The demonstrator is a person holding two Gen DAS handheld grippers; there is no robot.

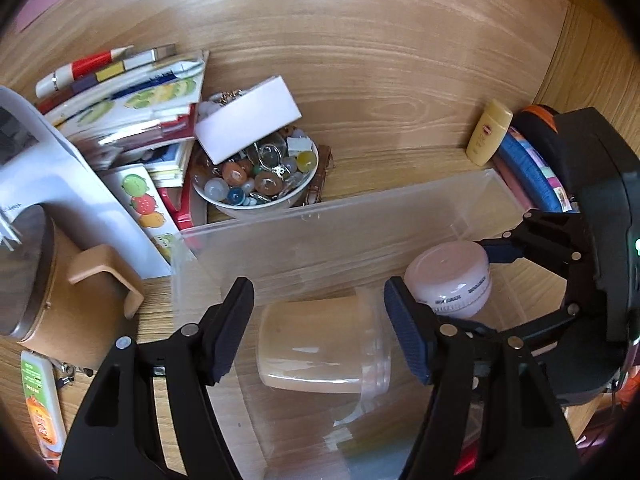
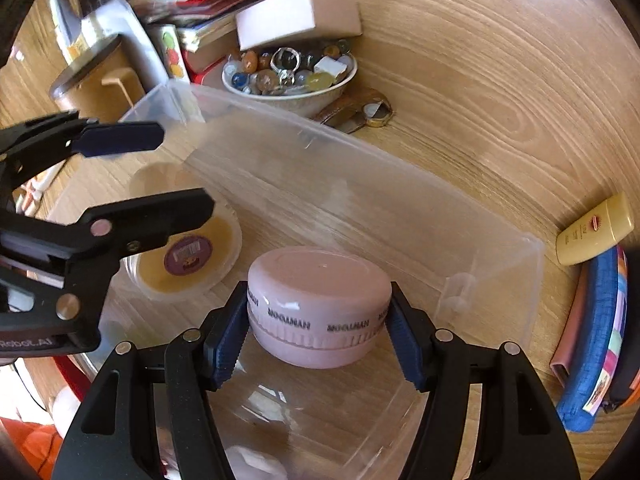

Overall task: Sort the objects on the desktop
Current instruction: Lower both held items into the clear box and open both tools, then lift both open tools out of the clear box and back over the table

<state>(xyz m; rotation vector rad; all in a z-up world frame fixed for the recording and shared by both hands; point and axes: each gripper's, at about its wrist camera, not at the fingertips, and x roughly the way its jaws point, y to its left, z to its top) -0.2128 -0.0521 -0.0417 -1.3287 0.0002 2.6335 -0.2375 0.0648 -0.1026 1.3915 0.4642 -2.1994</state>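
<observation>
Two hand-held claws work inside a clear plastic bin [image 2: 400, 200] on a wood-grain counter [image 1: 380, 60]. The right claw [image 2: 320, 332] has its blue ribbed pads pressed against both sides of a squat pink jar [image 2: 320, 300], which stands upright on the bin's floor near its right end wall. The left claw [image 1: 320, 332] hangs above a translucent tub of tan contents [image 1: 320, 348] toward the bin's left end; its pads flank the tub with a visible gap on each side, so the claw stands roughly half open and holds nothing. In the right wrist view the tub's lid carries a round purple label [image 2: 187, 255].

Behind the bin's far wall sits a white bowl [image 1: 256, 200] heaped with beads and trinkets, a white box [image 1: 248, 120] resting on its rim. Left of the bowl lies a loose pile of booklets and sticker sheets [image 1: 132, 108]. Just beyond the bin's right end stands a small yellow bottle [image 1: 489, 132], beside a blue pouch [image 2: 588, 344].
</observation>
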